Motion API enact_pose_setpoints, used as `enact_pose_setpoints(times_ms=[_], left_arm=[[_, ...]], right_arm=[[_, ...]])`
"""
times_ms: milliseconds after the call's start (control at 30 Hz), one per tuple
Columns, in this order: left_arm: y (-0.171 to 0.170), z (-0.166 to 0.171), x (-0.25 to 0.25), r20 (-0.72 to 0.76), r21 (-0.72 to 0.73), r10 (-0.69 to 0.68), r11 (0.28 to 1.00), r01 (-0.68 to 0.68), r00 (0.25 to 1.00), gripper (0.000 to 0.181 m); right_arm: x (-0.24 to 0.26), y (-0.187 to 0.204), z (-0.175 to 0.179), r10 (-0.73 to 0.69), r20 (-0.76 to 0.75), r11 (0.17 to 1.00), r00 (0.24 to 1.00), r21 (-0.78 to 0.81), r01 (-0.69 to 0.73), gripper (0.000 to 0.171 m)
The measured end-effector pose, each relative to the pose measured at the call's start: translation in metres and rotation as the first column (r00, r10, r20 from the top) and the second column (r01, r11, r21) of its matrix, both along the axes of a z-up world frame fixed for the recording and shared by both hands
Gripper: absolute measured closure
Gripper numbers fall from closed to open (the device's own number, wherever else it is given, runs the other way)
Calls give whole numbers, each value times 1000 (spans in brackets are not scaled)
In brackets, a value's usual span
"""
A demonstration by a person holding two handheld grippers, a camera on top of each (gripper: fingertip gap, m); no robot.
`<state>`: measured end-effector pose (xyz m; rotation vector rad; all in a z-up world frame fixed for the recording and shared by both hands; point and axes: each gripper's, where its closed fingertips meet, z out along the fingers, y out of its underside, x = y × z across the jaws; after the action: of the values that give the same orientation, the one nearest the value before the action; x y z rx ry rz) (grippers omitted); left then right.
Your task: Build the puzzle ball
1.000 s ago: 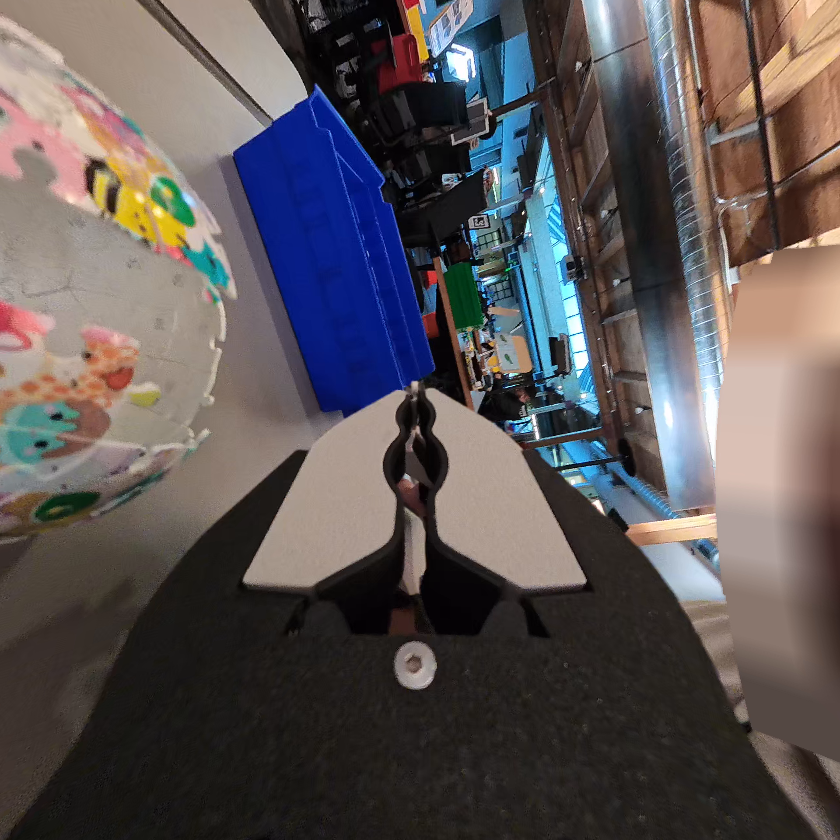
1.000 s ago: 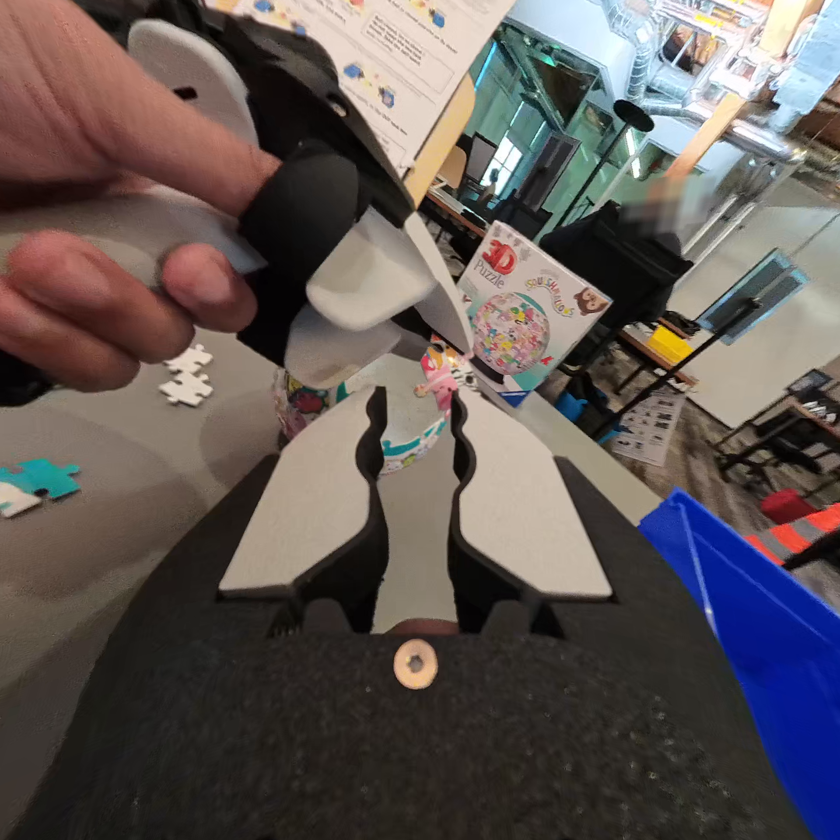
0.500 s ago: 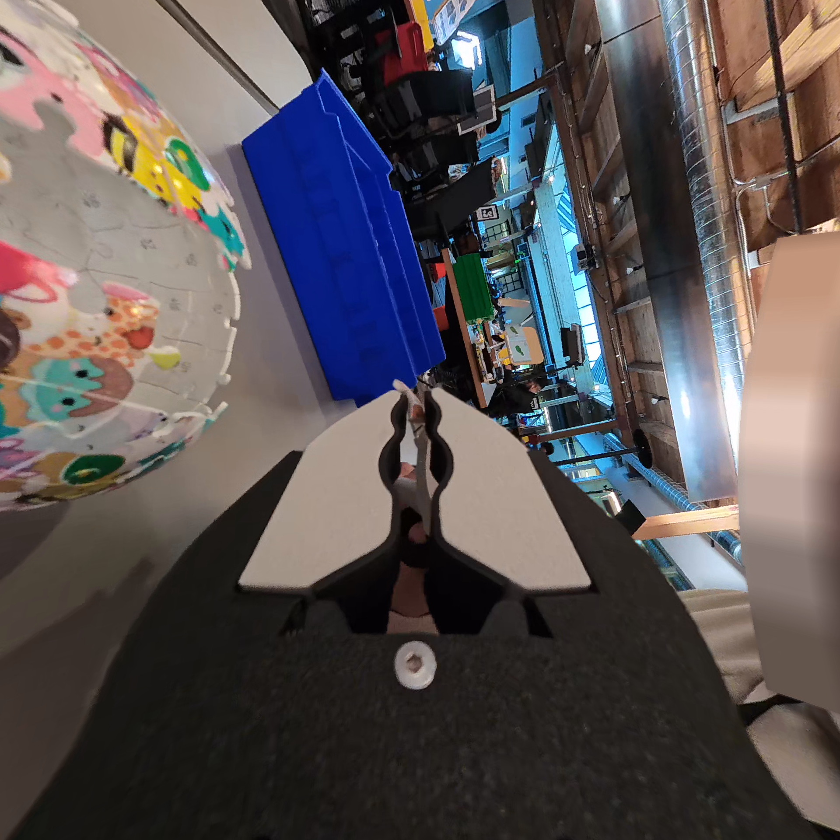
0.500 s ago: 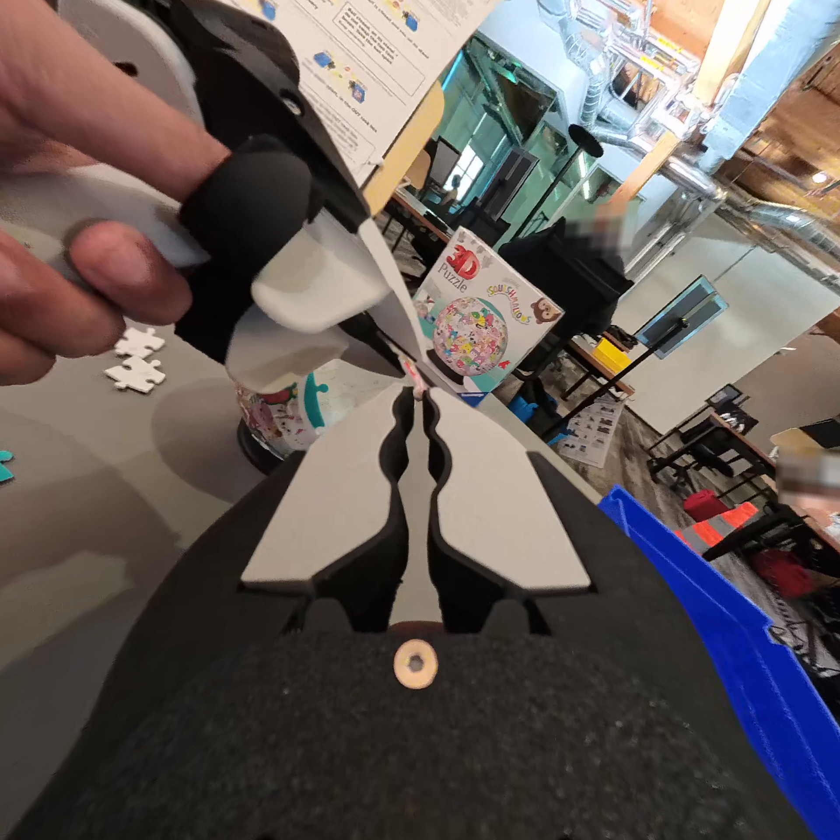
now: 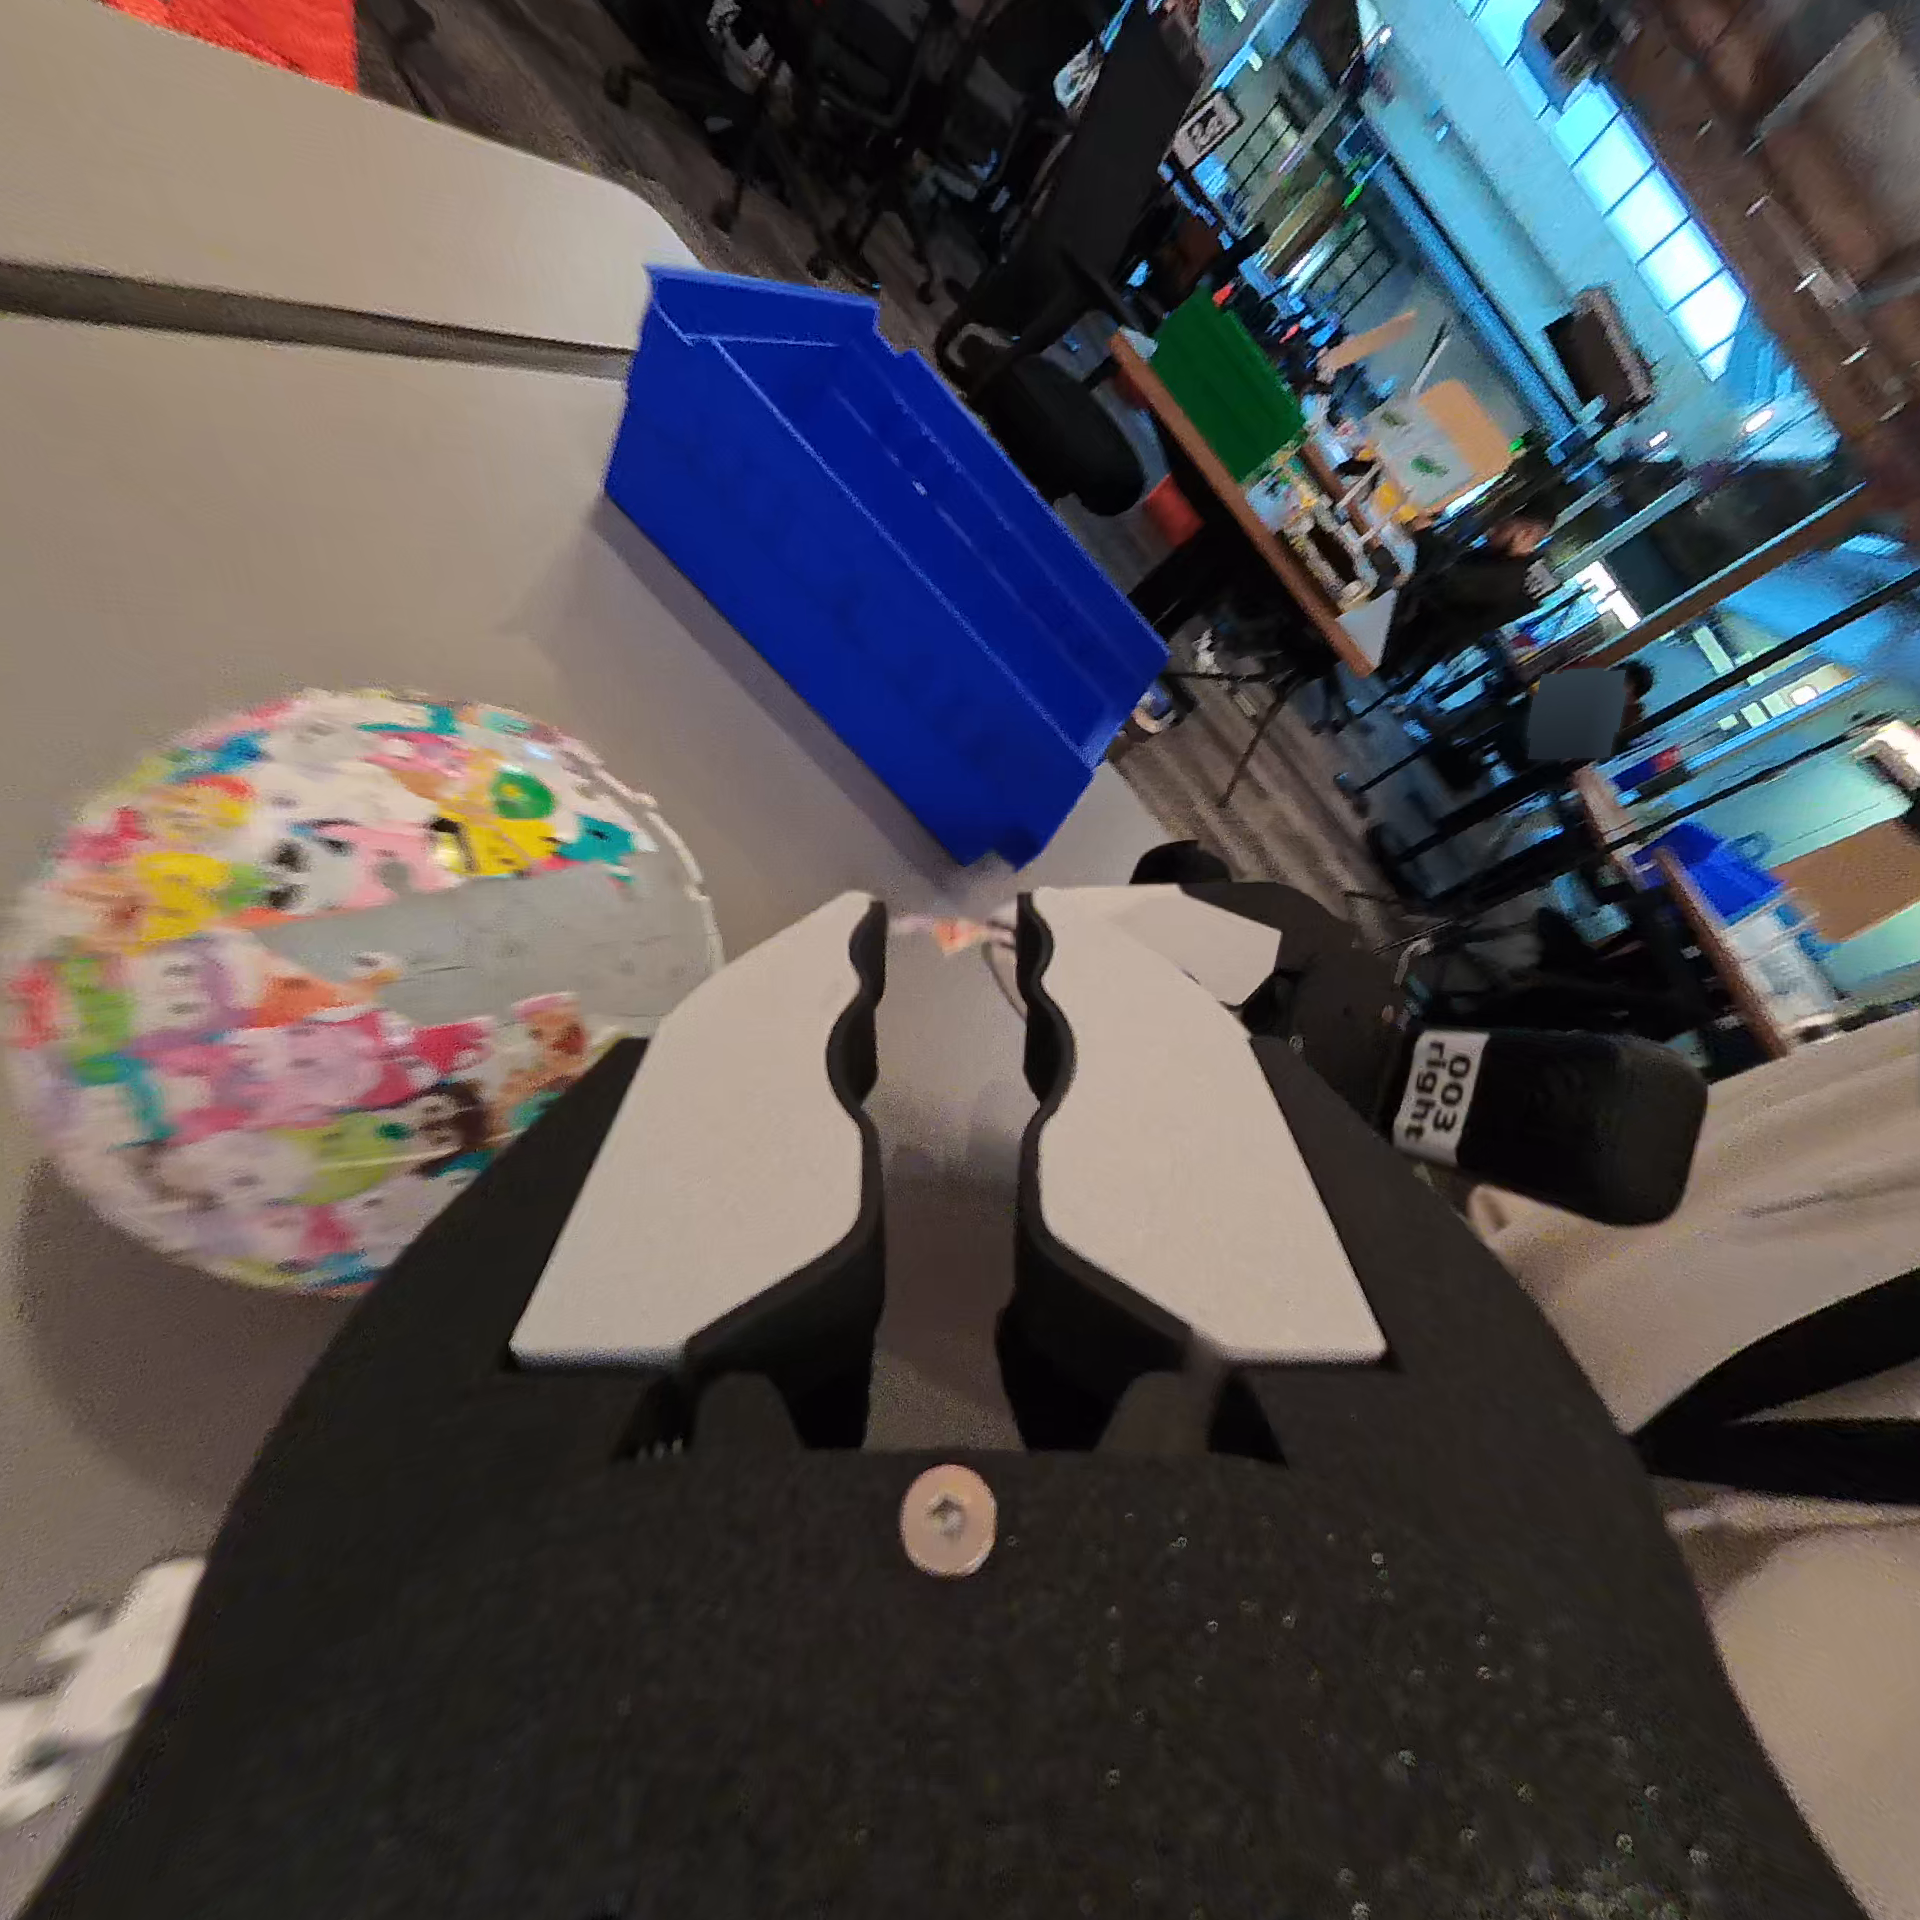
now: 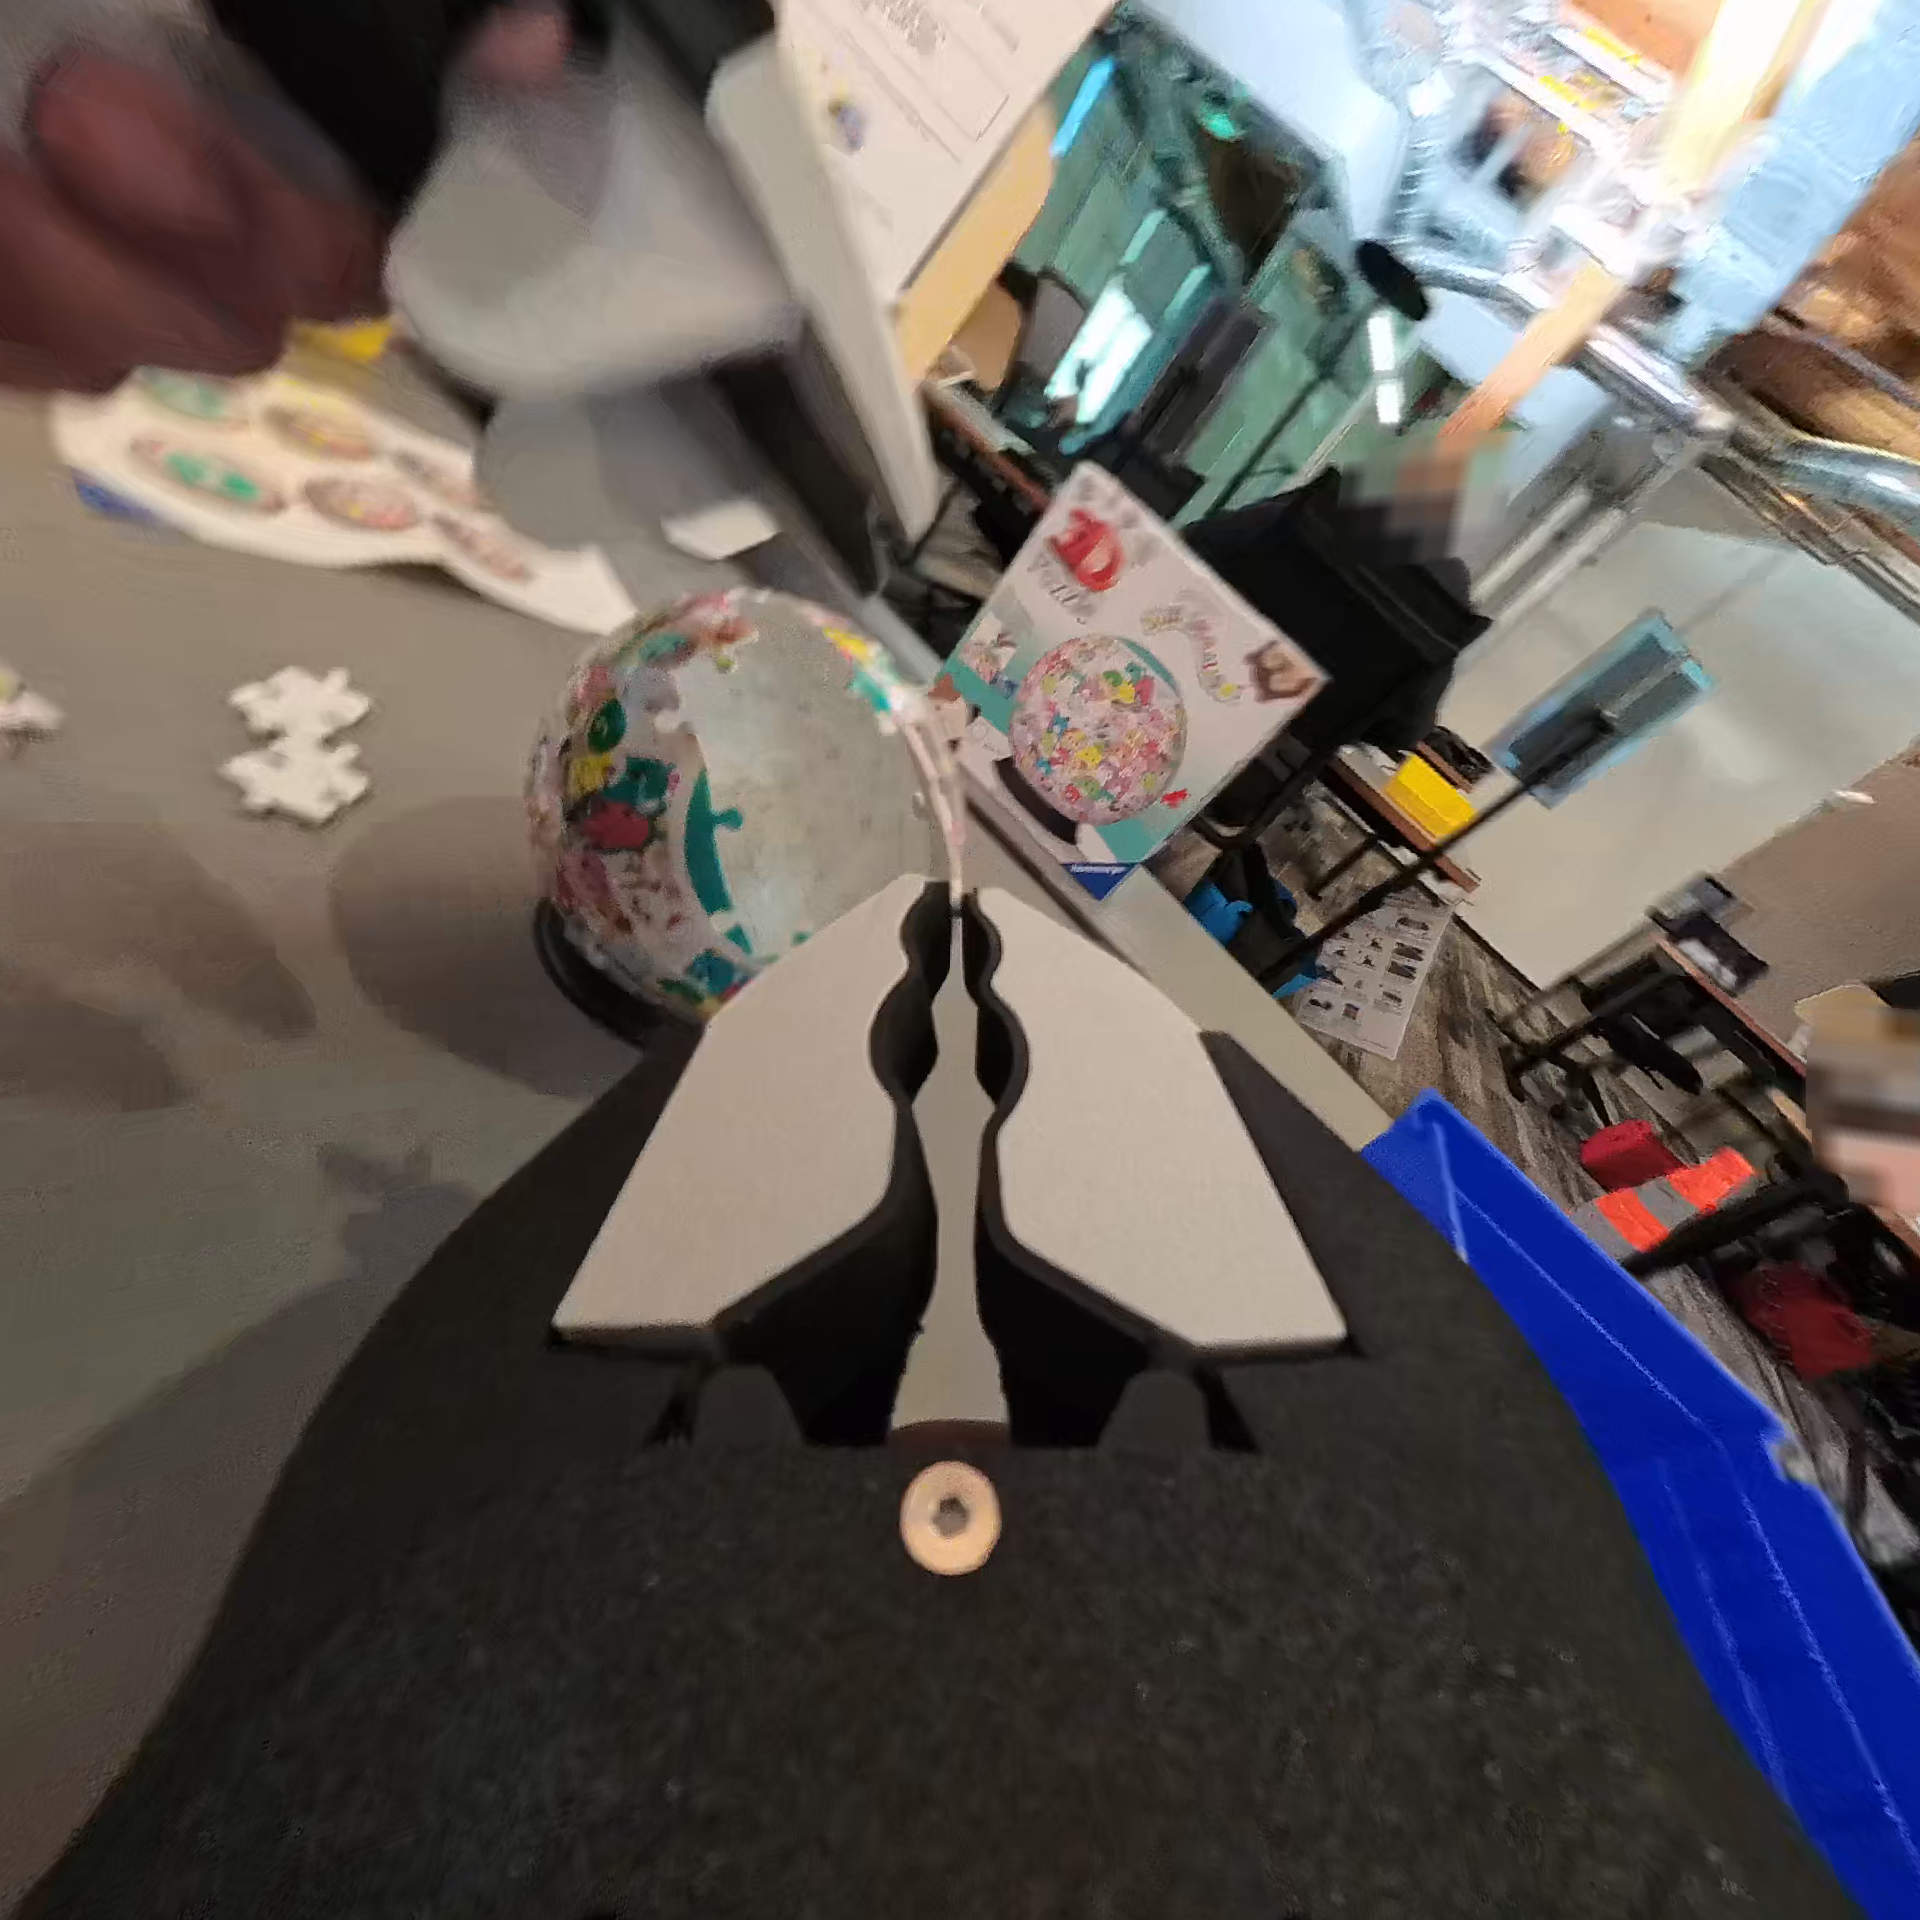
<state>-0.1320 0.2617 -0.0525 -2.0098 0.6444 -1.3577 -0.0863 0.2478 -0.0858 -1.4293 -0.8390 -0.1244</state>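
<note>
Right fingers (image 6: 956, 902) pinch a puzzle piece (image 6: 940, 800); left fingers (image 5: 951, 914) gape empty; only the right view shows the box (image 6: 1122, 686).

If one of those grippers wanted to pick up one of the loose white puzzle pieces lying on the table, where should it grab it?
Probably by its edges, coming straight down from above. The white pieces lie flat on the grey table, so there is no side face to pinch; a finger on each opposite edge, across the narrow waist between the knobs, looks safest. The right gripper already pinches a piece, so the open left gripper suits.
</note>
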Motion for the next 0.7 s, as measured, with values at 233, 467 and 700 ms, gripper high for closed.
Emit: enact_pose_setpoints(times_ms=[233,467,700], left_arm=[[33,-27,-58,-294,122,63,992,-28,954,141],[39,-58,-72,-410,28,-32,999,47,912,116],[41,-59,-67,-349,-43,-127,992,119,928,104]], right_arm=[[-24,-18,-76,314,272,929,909,-284,-236,169],[-48,-35,-103,401,83,783,912,-548,-295,129],[-9,1,-89,205,-463,471,862,-725,-502,76]])
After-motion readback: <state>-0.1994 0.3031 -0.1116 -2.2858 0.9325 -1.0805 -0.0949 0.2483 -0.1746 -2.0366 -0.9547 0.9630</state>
